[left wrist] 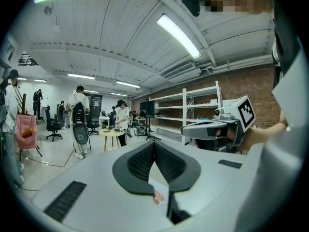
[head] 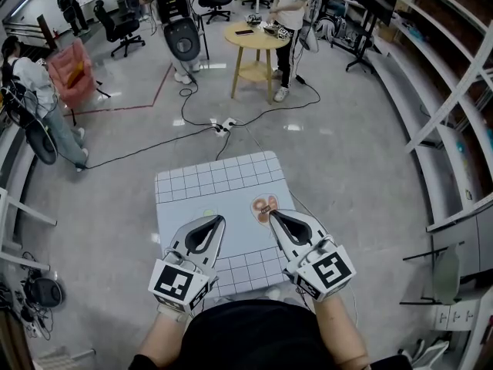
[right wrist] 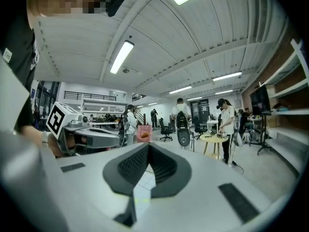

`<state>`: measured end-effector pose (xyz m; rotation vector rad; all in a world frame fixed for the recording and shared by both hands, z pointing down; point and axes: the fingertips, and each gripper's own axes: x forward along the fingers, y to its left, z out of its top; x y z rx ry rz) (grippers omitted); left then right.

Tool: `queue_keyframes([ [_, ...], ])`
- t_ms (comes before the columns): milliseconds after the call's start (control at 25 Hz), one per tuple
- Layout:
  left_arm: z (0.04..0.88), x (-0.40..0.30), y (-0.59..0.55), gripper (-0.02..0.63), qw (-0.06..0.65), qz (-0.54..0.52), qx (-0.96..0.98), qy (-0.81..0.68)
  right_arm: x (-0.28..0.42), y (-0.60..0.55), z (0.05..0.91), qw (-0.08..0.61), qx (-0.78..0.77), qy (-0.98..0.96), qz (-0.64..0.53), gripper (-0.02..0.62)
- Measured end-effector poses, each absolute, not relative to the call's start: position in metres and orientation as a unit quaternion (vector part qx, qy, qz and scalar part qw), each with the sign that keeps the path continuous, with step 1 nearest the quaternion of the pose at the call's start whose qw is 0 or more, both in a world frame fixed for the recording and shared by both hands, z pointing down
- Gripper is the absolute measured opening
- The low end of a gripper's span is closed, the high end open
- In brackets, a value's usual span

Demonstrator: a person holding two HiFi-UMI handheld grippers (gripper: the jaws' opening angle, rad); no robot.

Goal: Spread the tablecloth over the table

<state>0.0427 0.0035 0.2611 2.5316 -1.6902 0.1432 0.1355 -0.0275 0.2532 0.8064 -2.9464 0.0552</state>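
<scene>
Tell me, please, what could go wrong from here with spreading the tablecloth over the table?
1. The left tongs and right tongs are shut above the tablecloth with no cloth visibly pinched, so a pull now would probably move nothing.
2. The cloth's near edge is hidden behind the tongs, so an uneven overhang could go unnoticed.
3. Cables and a power strip lie on the floor just beyond, a possible trip hazard.

Tablecloth (head: pixel 231 179): soft matt cloth, lying smooth. My left hand-held gripper (head: pixel 219 220) and right hand-held gripper (head: pixel 273 215): smooth matt grey plastic shells, black ribbed pads. Floor (head: pixel 347 153): polished, glossy grey. Round table (head: pixel 256 38): pale wood.
</scene>
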Motion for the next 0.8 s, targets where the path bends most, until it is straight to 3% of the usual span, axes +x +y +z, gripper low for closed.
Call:
queue_keyframes([
  [800, 0.269, 0.034, 0.002, 0.012, 0.027, 0.075, 0.82, -0.566, 0.131, -0.038, 0.267, 0.049, 0.27, -0.961, 0.034, 0.009],
])
